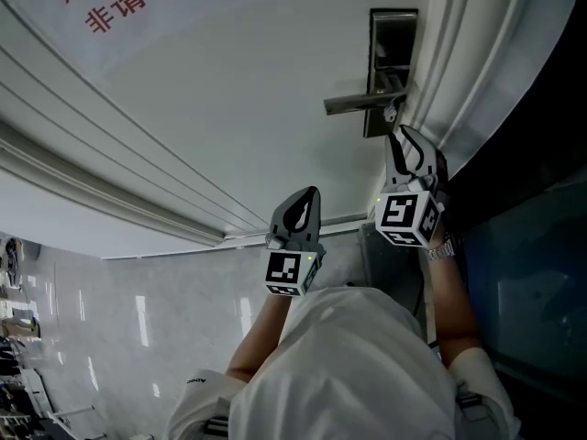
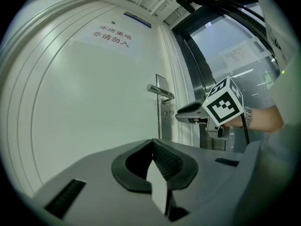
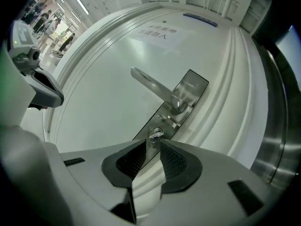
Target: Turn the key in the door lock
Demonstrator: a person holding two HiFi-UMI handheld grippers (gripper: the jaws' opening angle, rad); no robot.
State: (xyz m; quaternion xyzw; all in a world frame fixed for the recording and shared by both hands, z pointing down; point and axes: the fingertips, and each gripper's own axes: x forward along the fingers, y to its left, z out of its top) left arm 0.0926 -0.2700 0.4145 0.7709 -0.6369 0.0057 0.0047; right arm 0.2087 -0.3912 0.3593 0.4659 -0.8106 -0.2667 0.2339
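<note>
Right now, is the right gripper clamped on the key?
No, the right gripper stands open, with the key just beyond its tips.

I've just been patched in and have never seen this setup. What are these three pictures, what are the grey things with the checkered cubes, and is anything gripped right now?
There is no robot here. A person holds a grey two-jaw tool in each hand, and the checkered cubes are part of the tools. The head view comes from a camera on the person's head, facing a white panelled door. The other two pictures come from cameras riding on each tool, looking along its jaws. The left tool has its jaws together with nothing in them. The right tool has its jaws slightly apart and points at the small silver key in the metal lock plate, below the silver lever handle. The key sits just ahead of the jaws, so nothing is gripped.
</note>
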